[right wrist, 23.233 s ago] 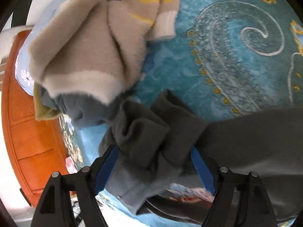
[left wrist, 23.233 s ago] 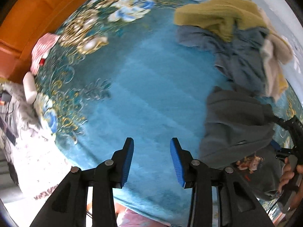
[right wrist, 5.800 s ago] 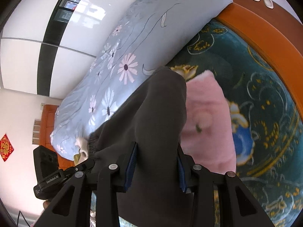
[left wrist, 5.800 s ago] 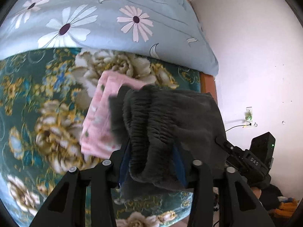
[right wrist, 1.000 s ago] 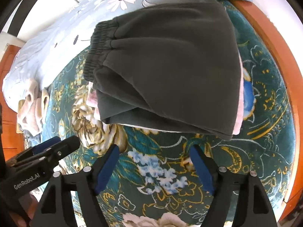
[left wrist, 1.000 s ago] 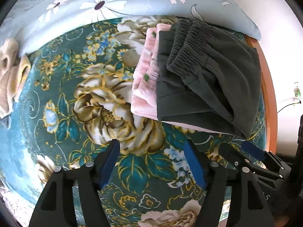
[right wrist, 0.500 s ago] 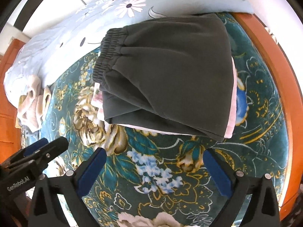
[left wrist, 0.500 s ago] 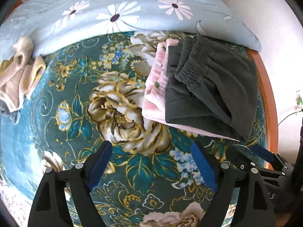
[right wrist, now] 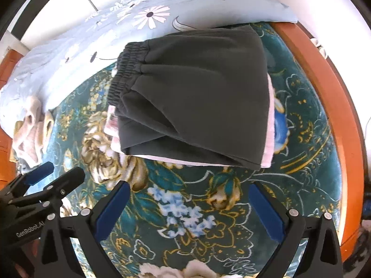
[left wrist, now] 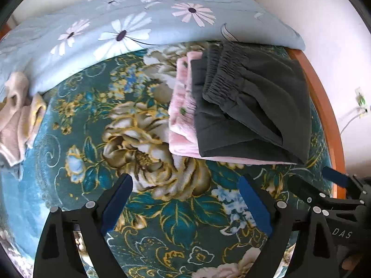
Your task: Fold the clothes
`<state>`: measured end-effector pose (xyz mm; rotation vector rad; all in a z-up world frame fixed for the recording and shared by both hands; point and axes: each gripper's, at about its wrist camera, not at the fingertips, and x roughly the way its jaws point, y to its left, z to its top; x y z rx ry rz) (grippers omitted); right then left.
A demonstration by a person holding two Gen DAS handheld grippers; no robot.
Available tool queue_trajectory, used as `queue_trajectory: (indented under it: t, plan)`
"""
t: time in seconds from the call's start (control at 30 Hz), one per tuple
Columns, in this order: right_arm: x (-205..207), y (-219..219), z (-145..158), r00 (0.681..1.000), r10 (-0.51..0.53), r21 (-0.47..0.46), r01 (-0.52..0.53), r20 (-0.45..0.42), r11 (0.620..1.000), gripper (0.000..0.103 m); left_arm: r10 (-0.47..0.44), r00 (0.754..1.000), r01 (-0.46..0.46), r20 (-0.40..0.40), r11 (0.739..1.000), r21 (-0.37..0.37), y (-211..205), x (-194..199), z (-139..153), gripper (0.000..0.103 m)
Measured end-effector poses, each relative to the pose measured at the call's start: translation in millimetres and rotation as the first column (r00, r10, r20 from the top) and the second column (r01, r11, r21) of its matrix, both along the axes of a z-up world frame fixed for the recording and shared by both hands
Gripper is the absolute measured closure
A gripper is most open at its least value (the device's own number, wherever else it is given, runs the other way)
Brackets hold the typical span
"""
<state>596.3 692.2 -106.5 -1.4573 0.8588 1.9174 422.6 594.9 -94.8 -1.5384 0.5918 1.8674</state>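
— Room near the orange wooden bed frame (right wrist: 334, 88)?
— Open teal floral blanket (left wrist: 162, 220) left. Folded dark grey trousers (right wrist: 199, 88) atop pink fleece garment (left wrist: 180, 115), far right.
— Claws?
— Left claw (left wrist: 185, 199), right claw (right wrist: 189, 205): just opened wide, empty.

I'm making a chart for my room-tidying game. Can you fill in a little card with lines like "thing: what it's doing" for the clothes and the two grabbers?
dark grey trousers: folded, lying on top of the pink garment
pink garment: folded, under the trousers, edges peeking out
stack place: on the flowery green blanket, beside the daisy quilt
beige clothes: crumpled heap, apart from the stack
left gripper: fingers just opened wide, nothing between them
right gripper: fingers wide apart, empty
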Motion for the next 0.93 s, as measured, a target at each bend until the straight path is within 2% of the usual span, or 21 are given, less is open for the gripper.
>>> queue_trajectory:
  t: [0.1,0.2,0.53,0.93]
  plan:
    - [-3.2,-0.2,-7.6,0.999,-0.001,-0.014,0.002,0.034,1.0,0.0,-0.024,0.999,0.024,0.021,1.0,-0.01,2.8,-2.6,-10.5,0.01]
    - [-8.2,-0.4,-16.9,0.998,-0.001,-0.036,0.003,0.066,0.999,0.0,-0.016,0.998,0.017,0.066,1.0,-0.01,3.6,-11.1,-23.3,0.01]
    - [-25.8,5.1,-36.8,0.991,0.007,-0.04,-0.002,0.135,0.999,0.0,-0.009,0.991,0.011,0.133,1.0,-0.013,12.4,-30.5,-52.9,0.01]
    - [-35.0,21.9,-44.5,0.984,0.0,-0.028,0.005,0.18,1.0,0.0,0.002,0.986,-0.001,0.165,1.0,-0.008,28.2,-41.0,-63.5,0.01]
